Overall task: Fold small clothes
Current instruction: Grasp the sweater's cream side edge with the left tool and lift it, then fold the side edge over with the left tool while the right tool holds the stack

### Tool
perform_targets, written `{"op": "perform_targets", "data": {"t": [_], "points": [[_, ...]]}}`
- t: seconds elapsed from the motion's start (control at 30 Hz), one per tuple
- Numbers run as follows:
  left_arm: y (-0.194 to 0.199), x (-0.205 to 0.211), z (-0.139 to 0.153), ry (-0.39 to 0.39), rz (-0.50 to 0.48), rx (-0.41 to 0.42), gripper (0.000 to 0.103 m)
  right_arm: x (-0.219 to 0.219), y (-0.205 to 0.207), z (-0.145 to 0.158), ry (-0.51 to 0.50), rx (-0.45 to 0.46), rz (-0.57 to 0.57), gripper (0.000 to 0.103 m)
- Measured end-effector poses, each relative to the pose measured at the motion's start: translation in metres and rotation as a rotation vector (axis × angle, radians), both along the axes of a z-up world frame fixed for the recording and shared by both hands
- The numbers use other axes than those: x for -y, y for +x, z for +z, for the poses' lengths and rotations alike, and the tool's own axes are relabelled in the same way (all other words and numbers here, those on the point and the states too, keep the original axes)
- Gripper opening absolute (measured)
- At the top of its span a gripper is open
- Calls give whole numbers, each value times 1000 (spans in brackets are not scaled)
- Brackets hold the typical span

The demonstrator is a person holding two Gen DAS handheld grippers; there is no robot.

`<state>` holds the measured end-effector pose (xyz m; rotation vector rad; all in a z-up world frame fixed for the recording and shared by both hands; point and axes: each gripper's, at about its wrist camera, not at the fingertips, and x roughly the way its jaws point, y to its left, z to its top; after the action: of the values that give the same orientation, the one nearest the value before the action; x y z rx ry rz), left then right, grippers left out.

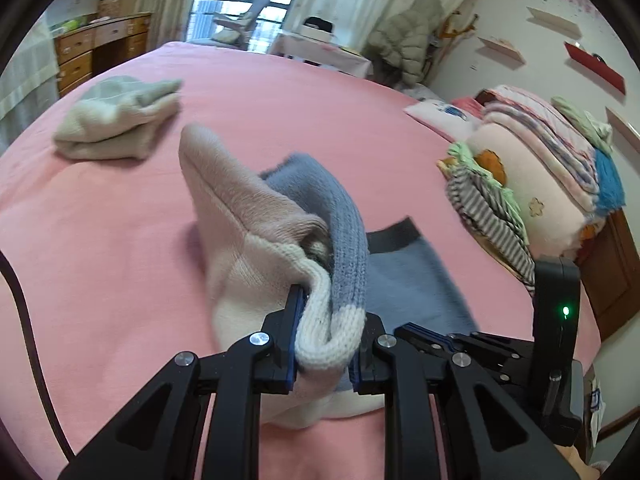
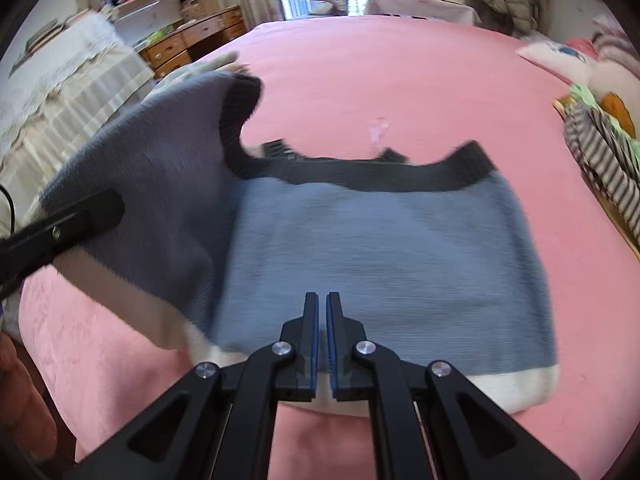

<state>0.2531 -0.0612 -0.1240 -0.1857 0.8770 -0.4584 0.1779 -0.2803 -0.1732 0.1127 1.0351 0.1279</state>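
Observation:
A small blue-grey knit sweater [image 2: 380,248] with a dark neck band and white hem lies on the pink bed [image 2: 380,80]. My left gripper [image 1: 326,332] is shut on the sweater's white hem edge [image 1: 328,320] and holds its left side lifted and folded over, the pale inside showing. That raised side [image 2: 160,184] and the left gripper's finger [image 2: 76,216] show in the right wrist view. My right gripper [image 2: 322,316] is shut and empty just above the sweater's near hem. It also shows in the left wrist view [image 1: 432,340], low at the right.
A folded beige-grey garment [image 1: 116,120] lies at the bed's far left. A pile of folded blankets and striped cloth [image 1: 532,184] stands at the right edge. Wooden drawers [image 1: 96,52] and a window stand beyond the bed.

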Motion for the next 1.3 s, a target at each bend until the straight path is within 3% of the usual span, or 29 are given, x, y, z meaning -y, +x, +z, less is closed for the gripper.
{"op": "perform_targets", "data": {"t": [0.17,0.4,0.47,0.53,0.6,0.73,1.17,1.2,1.3], "points": [[-7,58,-15,14,-72,-14,16,46,7,-9,72,-40,-38,4],[-16,102,-68,72,-110,-88,16,87,17,-29,227,-113,-48,5],[-22,102,-73,79,-107,-73,16,94,22,-30,292,-119,-47,19],[-27,102,-72,85,-96,-56,17,97,30,-28,352,-113,-47,55],[-28,102,-70,83,-83,-49,17,98,40,-28,414,-116,-41,67],[-30,101,-68,68,-58,-60,17,90,65,-35,537,-177,-3,67],[-20,96,-54,120,-2,-133,17,47,99,-41,451,-228,116,69],[-19,96,-53,127,-2,-138,17,44,98,-40,428,-231,128,66],[-18,97,-55,145,-5,-162,17,31,96,-36,354,-220,182,39]]}}
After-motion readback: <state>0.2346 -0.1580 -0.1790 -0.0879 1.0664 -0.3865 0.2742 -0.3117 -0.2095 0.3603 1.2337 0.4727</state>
